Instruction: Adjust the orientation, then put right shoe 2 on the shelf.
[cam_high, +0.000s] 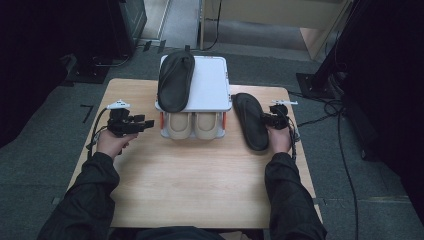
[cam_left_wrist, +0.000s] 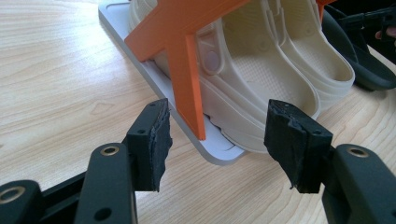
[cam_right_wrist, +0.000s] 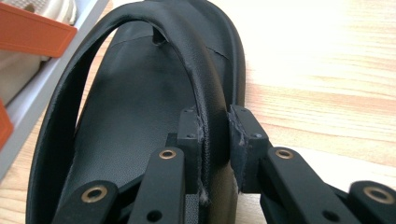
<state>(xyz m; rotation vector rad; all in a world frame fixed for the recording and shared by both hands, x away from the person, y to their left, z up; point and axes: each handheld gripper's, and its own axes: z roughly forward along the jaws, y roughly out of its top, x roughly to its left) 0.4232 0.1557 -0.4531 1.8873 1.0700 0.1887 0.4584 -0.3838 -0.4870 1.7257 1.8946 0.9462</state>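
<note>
Lying on the table just right of the shoe rack, the black slipper (cam_high: 250, 121) is pinched by the right gripper (cam_high: 268, 120), whose jaws are closed on its strap and outer edge. In the right gripper view the strap (cam_right_wrist: 205, 93) arches up as a thin, soft band, so I'd judge the slipper light and floppy; held by the strap alone it would likely dangle and swing, and a grip taking in the firmer sole edge looks safer. Its mate (cam_high: 175, 80) lies on the white top shelf (cam_high: 212, 85) of the rack, with a pair of cream clogs (cam_high: 192, 125) beneath. Off to the left, the left gripper (cam_high: 145, 123) hovers near the rack's orange bracket (cam_left_wrist: 187, 70), jaws wide apart and empty.
</note>
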